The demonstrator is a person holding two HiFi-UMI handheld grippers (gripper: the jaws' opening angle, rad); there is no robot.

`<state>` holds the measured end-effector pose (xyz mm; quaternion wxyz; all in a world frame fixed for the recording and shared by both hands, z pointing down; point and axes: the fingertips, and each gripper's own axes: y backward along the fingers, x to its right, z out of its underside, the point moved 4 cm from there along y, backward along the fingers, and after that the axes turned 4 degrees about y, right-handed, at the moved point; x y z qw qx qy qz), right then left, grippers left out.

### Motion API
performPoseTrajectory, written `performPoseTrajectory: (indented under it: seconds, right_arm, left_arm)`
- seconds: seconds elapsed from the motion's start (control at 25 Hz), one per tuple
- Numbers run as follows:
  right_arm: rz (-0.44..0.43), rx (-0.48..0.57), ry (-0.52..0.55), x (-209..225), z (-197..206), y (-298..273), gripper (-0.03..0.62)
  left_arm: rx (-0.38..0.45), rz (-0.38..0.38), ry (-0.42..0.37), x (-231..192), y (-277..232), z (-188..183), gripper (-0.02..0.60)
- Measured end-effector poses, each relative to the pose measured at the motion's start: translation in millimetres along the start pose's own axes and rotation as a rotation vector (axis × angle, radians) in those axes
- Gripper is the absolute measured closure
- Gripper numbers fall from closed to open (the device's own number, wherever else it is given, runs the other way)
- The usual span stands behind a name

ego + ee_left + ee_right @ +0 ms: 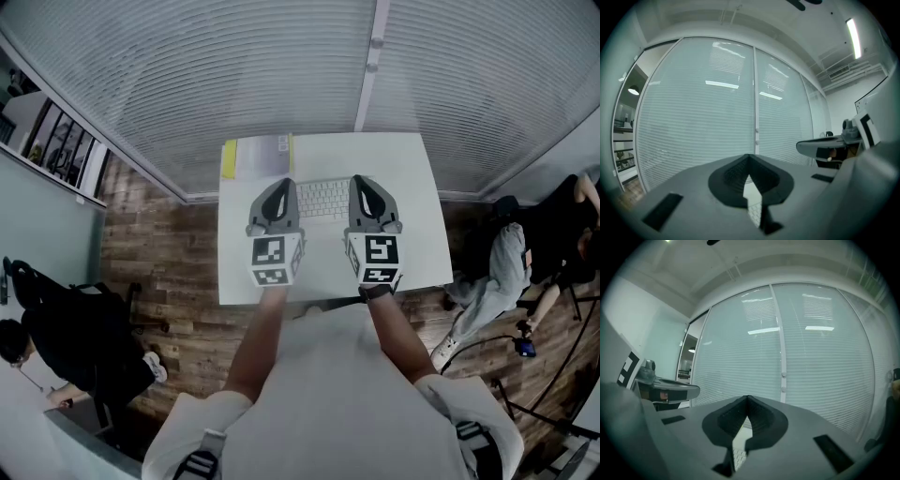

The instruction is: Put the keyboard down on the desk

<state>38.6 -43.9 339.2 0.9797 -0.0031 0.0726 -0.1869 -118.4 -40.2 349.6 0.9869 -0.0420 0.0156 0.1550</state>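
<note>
1. Closest to the head camera are the person's white-shirted chest and two bare forearms, which reach out over the near edge of the white surface (412, 253).
2. Each hand carries a tool with a marker cube at its rear. The left tool (278, 185) and the right tool (364, 181) sit side by side, well in from the side edges.
3. Both gripper views show the dark ribbed pads closed tip to tip with nothing between them, so each tool is shut and empty.
4. A white keyboard (324, 199) lies flat on the surface towards its far edge, between and partly beneath the two tool tips. Its keys show below the pads in both gripper views. It looks already set down.
5. A yellow-edged pad (255, 157) rests at the far left corner, just beside the keyboard.
6. The keyboard is probably light, thin and stiff, with smooth plastic that may slip. The short ends of the frame seem the best place to grip, one tool per end, keeping off the keys, which give under pressure.
</note>
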Motion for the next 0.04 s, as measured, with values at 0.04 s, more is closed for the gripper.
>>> performPoseTrajectory:
  seconds: [0.04]
  right_arm:
    - [0.007,0.004,0.0,2.4,-1.9,1.0,0.583]
  left_arm:
    - [0.0,0.0,-0.002,1.0,-0.2,-1.4,0.568]
